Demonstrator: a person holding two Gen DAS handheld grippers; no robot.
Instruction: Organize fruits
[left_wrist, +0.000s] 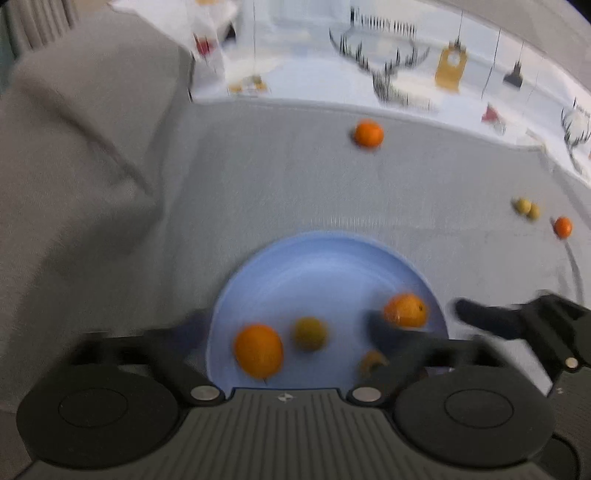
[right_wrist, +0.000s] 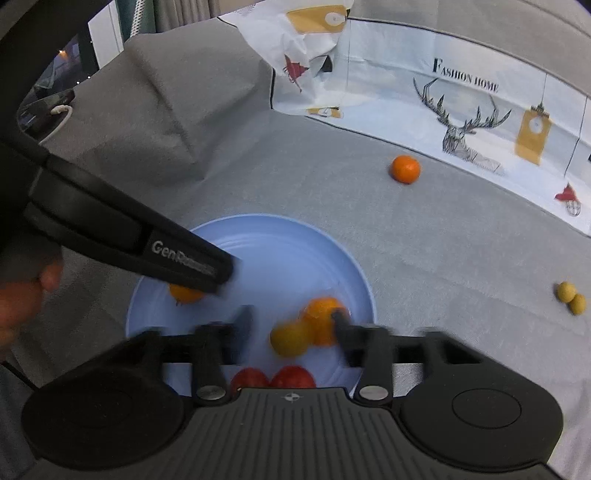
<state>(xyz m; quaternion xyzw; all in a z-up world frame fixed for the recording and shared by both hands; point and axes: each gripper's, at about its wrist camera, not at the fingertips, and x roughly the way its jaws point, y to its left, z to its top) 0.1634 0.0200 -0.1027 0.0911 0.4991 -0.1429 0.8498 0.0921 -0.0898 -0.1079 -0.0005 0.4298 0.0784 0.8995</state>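
Note:
A light blue plate (left_wrist: 325, 266) (right_wrist: 280, 251) lies on the grey cloth. It holds two oranges (left_wrist: 258, 350) (left_wrist: 404, 310), a yellow-green fruit (left_wrist: 310, 332) (right_wrist: 290, 338) and two red fruits (right_wrist: 293, 376). My left gripper (left_wrist: 290, 321) hangs over the plate, open wide, with one orange and the yellow-green fruit lying loose between its fingers. My right gripper (right_wrist: 291, 314) is open over the same plate. Its right finger (right_wrist: 340, 325) is beside an orange (right_wrist: 325, 321), with no grip. In the right wrist view the left gripper's finger (right_wrist: 184, 258) partly covers the other orange (right_wrist: 184, 293).
Loose on the cloth are an orange (left_wrist: 368, 134) (right_wrist: 405, 168), a pair of small yellow fruits (left_wrist: 526, 208) (right_wrist: 570, 295) and another orange (left_wrist: 562, 226). A cloth hump (right_wrist: 166, 110) rises at the left and a printed paper backdrop (right_wrist: 461, 110) stands behind. A hand (right_wrist: 22, 288) shows at the left edge.

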